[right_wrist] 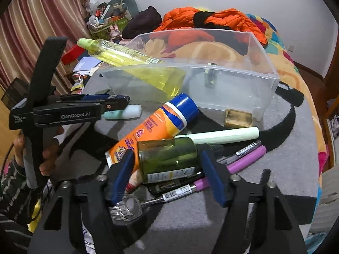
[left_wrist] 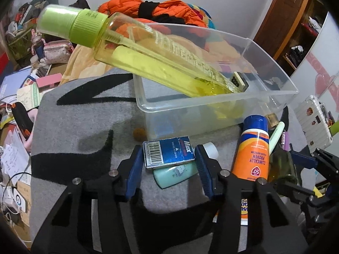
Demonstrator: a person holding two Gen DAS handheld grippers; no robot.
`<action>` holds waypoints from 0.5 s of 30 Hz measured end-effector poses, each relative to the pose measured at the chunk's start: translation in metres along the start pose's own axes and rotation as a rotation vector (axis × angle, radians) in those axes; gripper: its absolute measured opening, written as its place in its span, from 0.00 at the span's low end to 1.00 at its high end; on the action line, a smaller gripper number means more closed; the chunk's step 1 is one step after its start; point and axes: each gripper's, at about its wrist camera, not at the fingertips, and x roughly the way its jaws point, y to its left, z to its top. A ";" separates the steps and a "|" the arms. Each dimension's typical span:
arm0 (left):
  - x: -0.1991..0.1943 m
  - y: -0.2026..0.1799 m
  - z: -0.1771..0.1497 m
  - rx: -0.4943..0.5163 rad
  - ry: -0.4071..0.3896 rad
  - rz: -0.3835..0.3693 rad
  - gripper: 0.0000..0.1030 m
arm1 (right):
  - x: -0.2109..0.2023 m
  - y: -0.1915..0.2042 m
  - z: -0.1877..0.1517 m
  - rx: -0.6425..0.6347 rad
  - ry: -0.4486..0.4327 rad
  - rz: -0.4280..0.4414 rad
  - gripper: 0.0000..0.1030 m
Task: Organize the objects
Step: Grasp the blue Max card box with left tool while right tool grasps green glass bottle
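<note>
A clear plastic bin point(left_wrist: 273, 93) point(right_wrist: 269, 84) stands on a grey and black mat. A yellow spray bottle point(left_wrist: 148, 57) point(right_wrist: 118, 53) leans over its rim, base inside. A small tile point(left_wrist: 239, 81) lies in the bin. My left gripper point(left_wrist: 168, 158) is open around a blue Max box point(left_wrist: 168, 151) lying on a mint tube point(left_wrist: 175, 172). My right gripper point(right_wrist: 167, 163) is open, its fingers on either side of a green glass jar point(right_wrist: 167, 158). An orange sunscreen bottle point(left_wrist: 252, 148) point(right_wrist: 152, 127) lies between the two grippers.
A pale green tube point(right_wrist: 224, 135), purple pens point(right_wrist: 247, 158), a gold block point(right_wrist: 238, 118) and a clear paw-shaped piece point(right_wrist: 125, 209) lie on the mat point(left_wrist: 80, 131). An orange jacket point(right_wrist: 211, 19) lies behind the bin. Clutter fills the left side.
</note>
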 end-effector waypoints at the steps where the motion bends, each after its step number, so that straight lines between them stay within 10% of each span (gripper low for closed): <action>1: -0.001 -0.002 -0.002 0.008 -0.005 0.015 0.48 | -0.001 0.000 0.000 -0.001 -0.002 0.002 0.53; 15: -0.048 -0.023 -0.007 0.020 -0.087 -0.011 0.48 | -0.030 0.002 0.006 0.005 -0.103 0.021 0.51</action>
